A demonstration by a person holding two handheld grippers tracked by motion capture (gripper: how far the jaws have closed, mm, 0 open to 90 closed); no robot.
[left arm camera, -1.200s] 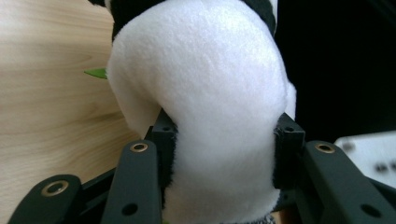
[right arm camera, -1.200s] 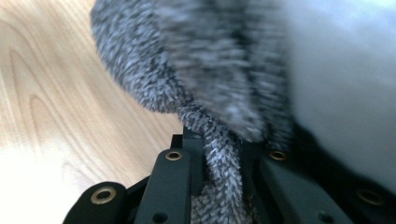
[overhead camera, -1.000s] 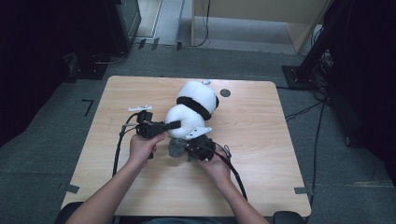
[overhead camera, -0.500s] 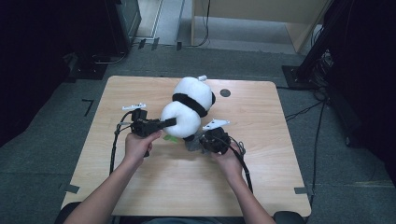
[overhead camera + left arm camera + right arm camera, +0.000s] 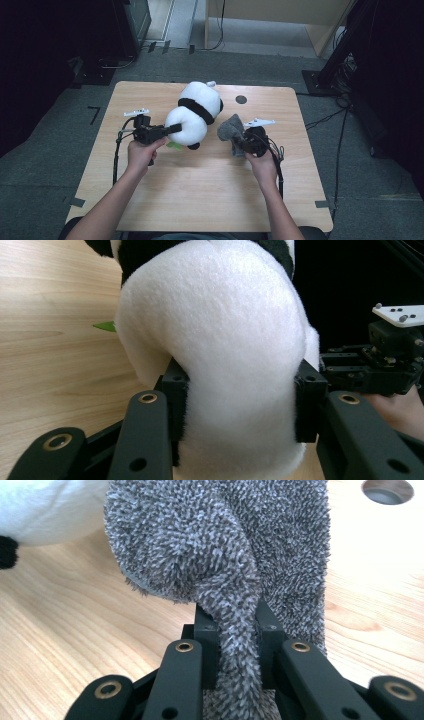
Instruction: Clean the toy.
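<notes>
Left claw (image 5: pixel 240 405) clenches the plush panda (image 5: pixel 215 340); right claw (image 5: pixel 239 645) pinches a grey cloth (image 5: pixel 225 545) fold, seen close up.

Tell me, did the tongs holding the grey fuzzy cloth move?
Yes. The right tongs, shut on the grey cloth, moved right, away from the panda, toward the table's right edge.

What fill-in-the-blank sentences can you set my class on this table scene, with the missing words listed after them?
1. The left claw is clamped on a plush ____.
2. The right claw pinches a fuzzy cloth coloured ____.
3. The table top is made of ____.
4. Near the table's far edge is a round ____.

Missing words: panda; grey; wood; hole
</notes>
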